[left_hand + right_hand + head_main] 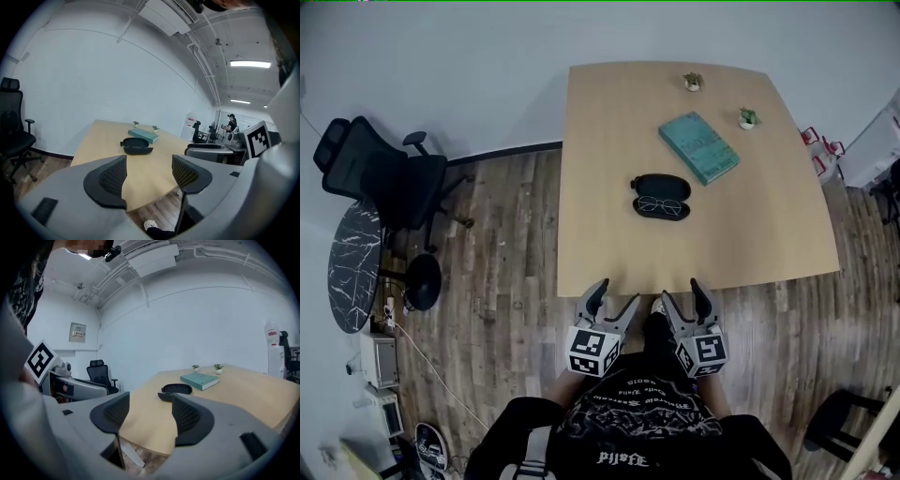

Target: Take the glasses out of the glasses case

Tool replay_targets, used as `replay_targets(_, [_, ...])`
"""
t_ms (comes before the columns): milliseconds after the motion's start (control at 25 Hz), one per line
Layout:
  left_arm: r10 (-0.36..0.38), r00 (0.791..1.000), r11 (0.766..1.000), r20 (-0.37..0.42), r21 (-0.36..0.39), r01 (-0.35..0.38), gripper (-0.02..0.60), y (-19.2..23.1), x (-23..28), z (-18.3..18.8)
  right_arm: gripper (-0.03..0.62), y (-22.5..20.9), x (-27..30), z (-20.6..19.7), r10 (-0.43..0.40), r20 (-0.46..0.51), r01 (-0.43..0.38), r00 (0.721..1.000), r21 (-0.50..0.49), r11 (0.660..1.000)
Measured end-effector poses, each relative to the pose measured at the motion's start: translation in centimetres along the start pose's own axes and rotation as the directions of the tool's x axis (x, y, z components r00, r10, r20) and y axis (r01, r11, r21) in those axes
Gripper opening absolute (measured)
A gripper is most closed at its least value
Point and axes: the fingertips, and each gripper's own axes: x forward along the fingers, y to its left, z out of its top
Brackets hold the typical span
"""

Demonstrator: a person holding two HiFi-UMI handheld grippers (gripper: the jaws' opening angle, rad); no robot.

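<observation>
A black oval glasses case (661,187) was seen lying open near the middle of a light wooden worktop (600,187). A pair of thin-rimmed glasses (659,203) was held in the near half of the case, with the lid laid back on the far side. A teal hardcover book (698,147) was placed just beyond the case, to the far right. Two small potted plants (693,82) (747,118) were set near the far edge of the worktop.

The left gripper (612,300) and the right gripper (684,295) were held side by side at the near edge of the worktop, just off it and well apart from the case. In the left gripper view, the jaws of the left gripper (149,176) were spread apart with nothing between them. The case (137,146) and the book (143,135) were seen far ahead of them. In the right gripper view, the right gripper (150,416) was likewise spread and empty. The case (174,391) and the book (199,380) showed beyond its jaws.

A black office chair (384,173) and a dark marble-patterned round table (352,267) were placed on the wood-plank floor (502,253) to the left of the worktop.
</observation>
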Motion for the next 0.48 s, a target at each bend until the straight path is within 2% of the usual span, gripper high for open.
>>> replay_targets(200, [0.067, 0.998, 0.997, -0.008, -0.021, -0.068, 0.310, 0.4, 4.7, 2.2, 0.295, -4.4, 4.1, 2.2, 0.091, -0.024, -0.092, 0.996, -0.022, 0.996])
replay_targets(320, [0.109, 0.994, 0.994, -0.018, -0.007, -0.109, 0.310, 0.4, 7.2, 3.1, 0.295, -6.9, 6.2, 3.3, 0.128, -0.025, -0.128, 0.991, -0.025, 0.991])
replay_targets(480, [0.152, 0.988, 0.988, -0.017, -0.025, -0.152, 0.310, 0.3, 9.9, 4.2, 0.295, -9.0, 8.2, 4.1, 0.211, -0.048, -0.212, 0.976, -0.028, 0.977])
